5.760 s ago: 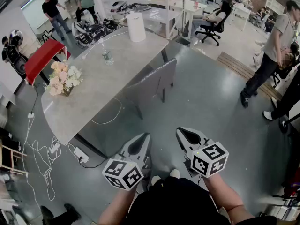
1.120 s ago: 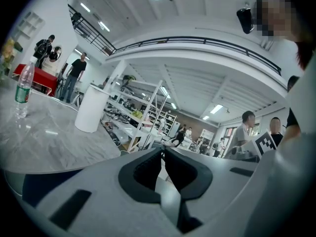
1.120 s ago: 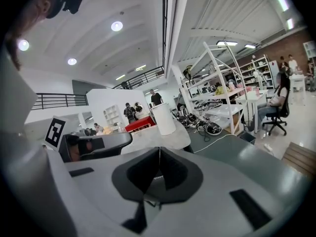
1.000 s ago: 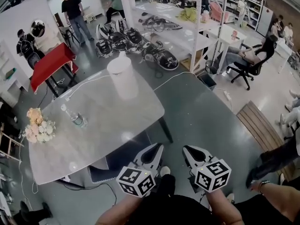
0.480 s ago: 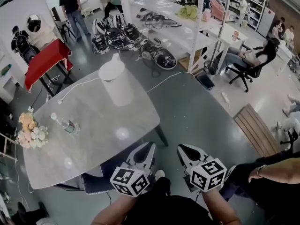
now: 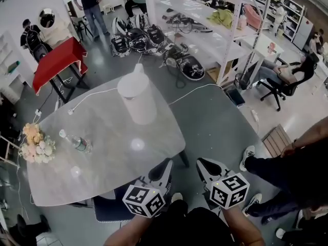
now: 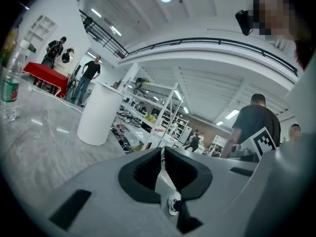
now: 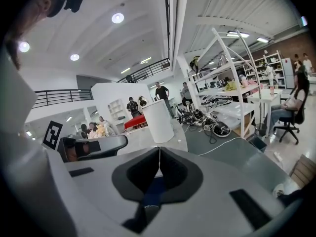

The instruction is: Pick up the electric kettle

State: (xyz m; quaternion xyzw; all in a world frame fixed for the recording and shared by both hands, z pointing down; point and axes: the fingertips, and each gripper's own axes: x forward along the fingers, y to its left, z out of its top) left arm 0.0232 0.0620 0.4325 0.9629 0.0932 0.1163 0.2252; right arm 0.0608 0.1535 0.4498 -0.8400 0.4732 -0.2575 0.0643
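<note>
A tall white electric kettle (image 6: pixel 137 98) stands near the far edge of the grey marble table (image 6: pixel 107 158), its white cord trailing off to the left. It also shows ahead of both grippers, as the kettle (image 7: pixel 98 114) and the kettle (image 8: pixel 158 121). My left gripper (image 6: pixel 166 163) hangs at the table's near edge, shut and empty, well short of the kettle. My right gripper (image 6: pixel 201 162) is beside it over the floor, shut with nothing held. Jaws meet in the left gripper (image 7: pixel 162 152) and the right gripper (image 8: pixel 159 149).
A water bottle (image 6: pixel 77 143) and a bunch of flowers (image 6: pixel 35 141) sit at the table's left. A dark chair (image 6: pixel 110 207) is tucked under the near edge. A person (image 6: pixel 294 176) stands close on the right. White shelving (image 6: pixel 215 29) and helmets stand beyond.
The view has shifted slightly, and the table and kettle now sit a little nearer and more to the right. A person has stepped in close on the right. Both grippers stay shut.
</note>
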